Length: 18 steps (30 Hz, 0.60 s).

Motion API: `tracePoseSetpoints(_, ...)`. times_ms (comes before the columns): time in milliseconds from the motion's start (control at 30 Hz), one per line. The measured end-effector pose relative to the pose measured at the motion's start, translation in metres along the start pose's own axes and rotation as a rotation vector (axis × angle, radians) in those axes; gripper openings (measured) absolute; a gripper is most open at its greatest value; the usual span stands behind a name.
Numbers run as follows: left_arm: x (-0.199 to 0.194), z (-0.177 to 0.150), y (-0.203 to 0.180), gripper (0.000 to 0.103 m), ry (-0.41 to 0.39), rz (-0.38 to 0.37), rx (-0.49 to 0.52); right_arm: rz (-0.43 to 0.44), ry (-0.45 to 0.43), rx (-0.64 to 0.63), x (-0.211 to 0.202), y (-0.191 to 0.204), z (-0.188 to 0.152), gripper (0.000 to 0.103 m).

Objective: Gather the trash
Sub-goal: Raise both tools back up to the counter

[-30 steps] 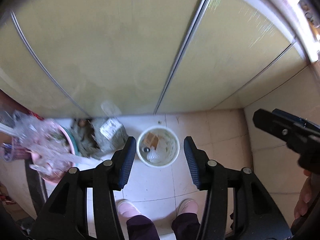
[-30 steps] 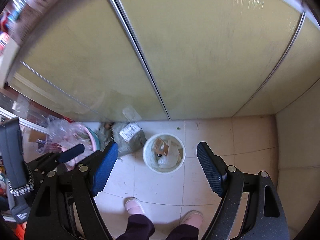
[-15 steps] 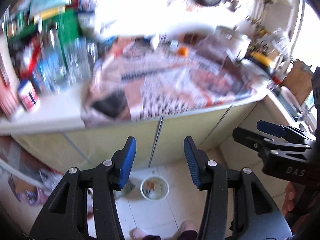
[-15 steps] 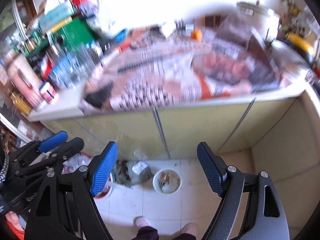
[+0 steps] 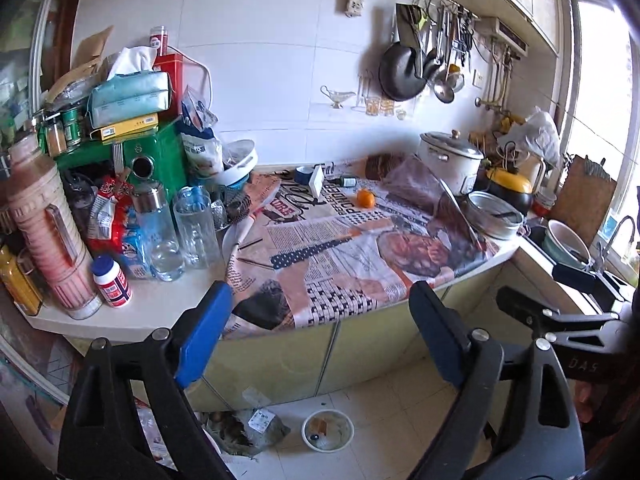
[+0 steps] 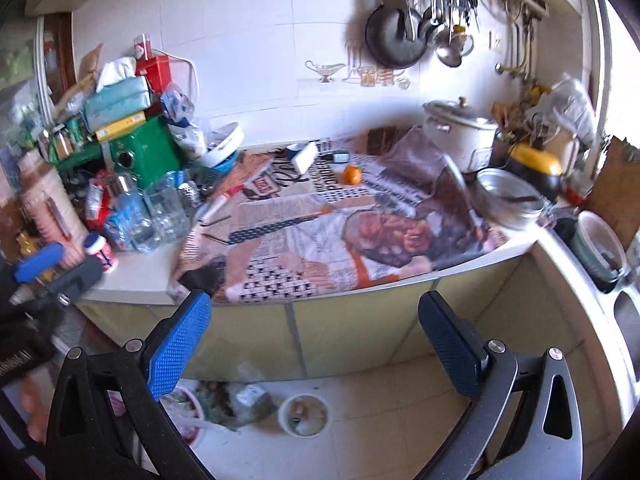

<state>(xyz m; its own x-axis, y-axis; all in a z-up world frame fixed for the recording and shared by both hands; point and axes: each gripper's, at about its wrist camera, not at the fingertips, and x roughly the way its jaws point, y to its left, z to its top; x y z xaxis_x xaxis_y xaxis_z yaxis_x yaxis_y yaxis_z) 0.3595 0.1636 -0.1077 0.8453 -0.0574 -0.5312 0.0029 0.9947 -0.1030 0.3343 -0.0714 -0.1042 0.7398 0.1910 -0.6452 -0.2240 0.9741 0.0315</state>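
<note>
- My left gripper (image 5: pixel 320 324) stood wide with nothing between its pads; its jaws had just been opening.
- My right gripper (image 6: pixel 316 336) was wide too, empty, its jaws also just opened further.
- Both pointed down and forward at the counter edge (image 5: pixel 120 328), with the cabinet doors (image 6: pixel 360 320) just beyond the fingertips.
- Below and between the left fingers, on the floor, sat the white bin (image 5: pixel 328 430), some scraps already in it; a grey bag (image 5: pixel 248 430) lay just to its left.
- Ahead, newspaper (image 5: pixel 340 256) covered the counter, an orange (image 5: pixel 365 198) far across it.
- Ahead-left stood glass jars (image 5: pixel 196 228) and a white bottle (image 5: pixel 111 280) near the edge.
- I could not tell which counter items counted as trash.
- Risks, as I judged them: a wide-open left jaw reaching forward could clip the jars or knock the bottle off; tugging the newspaper could drag the orange and the pot (image 5: pixel 450 156) along; the two grippers, close side by side, could collide.
</note>
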Motion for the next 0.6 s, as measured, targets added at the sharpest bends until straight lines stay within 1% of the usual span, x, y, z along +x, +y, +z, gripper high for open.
tracePoseSetpoints(67,0.002,0.006,0.002,0.09,-0.001,-0.006,-0.002,-0.016,-0.002,0.006,-0.001,-0.002,0.002,0.103)
tracePoseSetpoints(167,0.013,0.017,0.003,0.09,-0.001,-0.015,0.0,-0.017,-0.01,0.026,0.001,-0.008,0.008,0.103)
tracePoseSetpoints(333,0.051,0.035,-0.006,0.09,0.023,-0.015,0.019,-0.061,-0.083,-0.005,0.014,-0.019,0.029,0.103)
tracePoseSetpoints(400,0.074,0.045,-0.014,0.089,0.032,-0.001,0.035,-0.05,-0.107,-0.019,0.027,-0.027,0.042,0.103)
tracePoseSetpoints(500,0.107,0.061,-0.026,0.087,0.026,0.027,0.049,-0.014,-0.113,-0.013,0.055,-0.041,0.059,0.103)
tracePoseSetpoints(600,0.149,0.084,-0.041,0.084,0.02,0.059,0.05,0.036,-0.102,-0.004,0.097,-0.064,0.083,0.103)
